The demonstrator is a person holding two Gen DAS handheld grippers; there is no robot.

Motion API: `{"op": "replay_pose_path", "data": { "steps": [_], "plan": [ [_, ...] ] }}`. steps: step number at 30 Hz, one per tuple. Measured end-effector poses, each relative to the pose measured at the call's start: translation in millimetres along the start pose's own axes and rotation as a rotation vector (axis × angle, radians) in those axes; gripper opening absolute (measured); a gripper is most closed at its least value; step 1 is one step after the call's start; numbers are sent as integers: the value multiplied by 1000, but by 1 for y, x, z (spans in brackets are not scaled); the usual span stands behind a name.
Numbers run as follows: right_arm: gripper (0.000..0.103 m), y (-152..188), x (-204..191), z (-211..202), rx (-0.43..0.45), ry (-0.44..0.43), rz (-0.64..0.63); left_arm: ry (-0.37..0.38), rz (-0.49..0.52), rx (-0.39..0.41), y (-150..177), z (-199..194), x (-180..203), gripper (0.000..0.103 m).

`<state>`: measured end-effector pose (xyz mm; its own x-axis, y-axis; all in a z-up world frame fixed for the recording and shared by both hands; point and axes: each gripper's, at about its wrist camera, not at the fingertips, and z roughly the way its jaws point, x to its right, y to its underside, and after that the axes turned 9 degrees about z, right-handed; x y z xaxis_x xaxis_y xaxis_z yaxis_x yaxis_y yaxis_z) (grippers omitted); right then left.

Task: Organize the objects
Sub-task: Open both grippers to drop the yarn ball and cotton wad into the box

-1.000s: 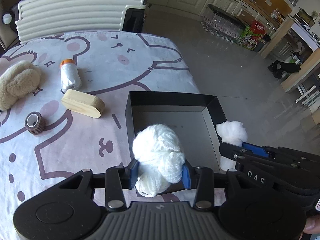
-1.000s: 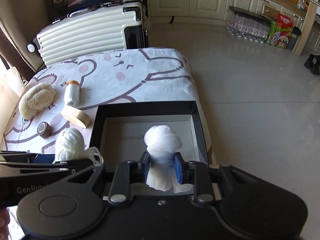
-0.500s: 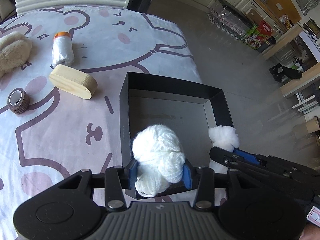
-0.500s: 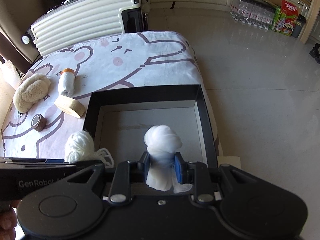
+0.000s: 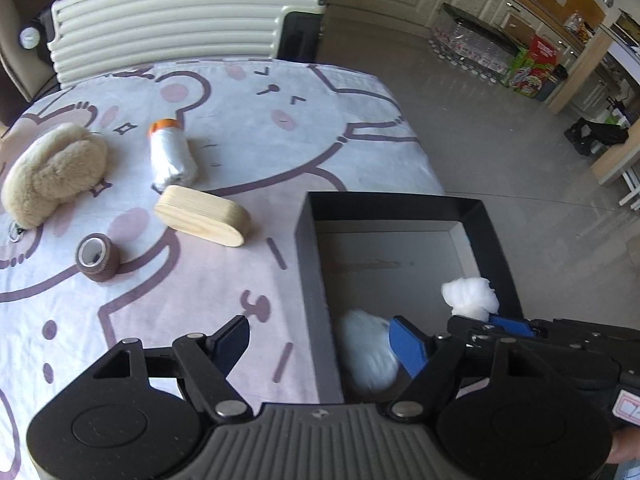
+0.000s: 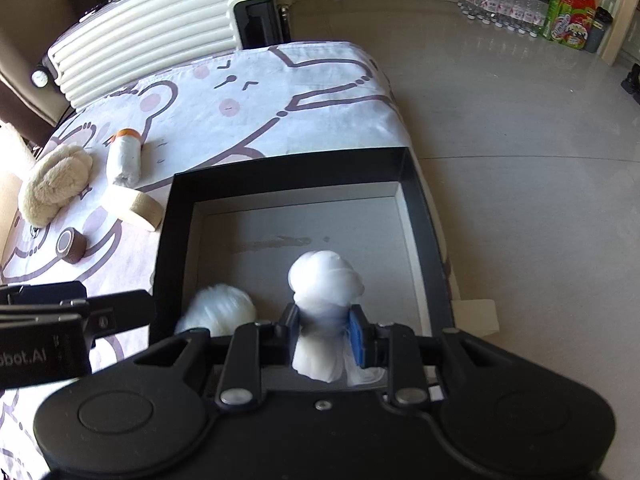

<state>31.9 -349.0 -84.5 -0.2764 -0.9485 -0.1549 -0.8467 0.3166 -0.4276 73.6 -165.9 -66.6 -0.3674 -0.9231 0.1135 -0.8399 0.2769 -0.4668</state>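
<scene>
Since a moment ago the left tool (image 5: pixel 320 346) has sprung wide open, and the white yarn ball (image 5: pixel 370 354) it held lies blurred just ahead of it in the near corner of the black box (image 5: pixel 308 264). Beside it, the right tool (image 6: pixel 325 332) is clamped on a white cotton wad (image 6: pixel 326 276) above the box floor; both look light, soft and squashable, best pinched mid-body. Beyond-left, a wooden block (image 5: pixel 202 220), tape roll (image 5: pixel 97 256), wrapped bottle (image 5: pixel 172 156) and plush toy (image 5: pixel 54 172) sit on the cartoon-print worktop (image 5: pixel 248 136), suitcase (image 5: pixel 176 16) behind.

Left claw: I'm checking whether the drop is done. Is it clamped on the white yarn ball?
No, the left claw is wide open, and the blurred white yarn ball sits loose inside the black box.
</scene>
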Motion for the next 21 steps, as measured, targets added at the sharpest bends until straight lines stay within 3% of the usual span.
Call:
{"op": "replay_pose_path", "data": {
  "steps": [6, 8, 10, 21],
  "plan": [
    [30, 2, -17, 6, -39, -21, -51, -61, 43, -1, 0, 2, -7, 77],
    [37, 3, -21, 6, -46, 0, -65, -64, 51, -7, 0, 3, -8, 77],
    [51, 3, -20, 5, -40, 15, -61, -61, 57, -11, 1, 4, -8, 77],
    [60, 0, -6, -14, 1, 66, 0, -66, 98, -16, 3, 3, 1, 78]
  ]
}}
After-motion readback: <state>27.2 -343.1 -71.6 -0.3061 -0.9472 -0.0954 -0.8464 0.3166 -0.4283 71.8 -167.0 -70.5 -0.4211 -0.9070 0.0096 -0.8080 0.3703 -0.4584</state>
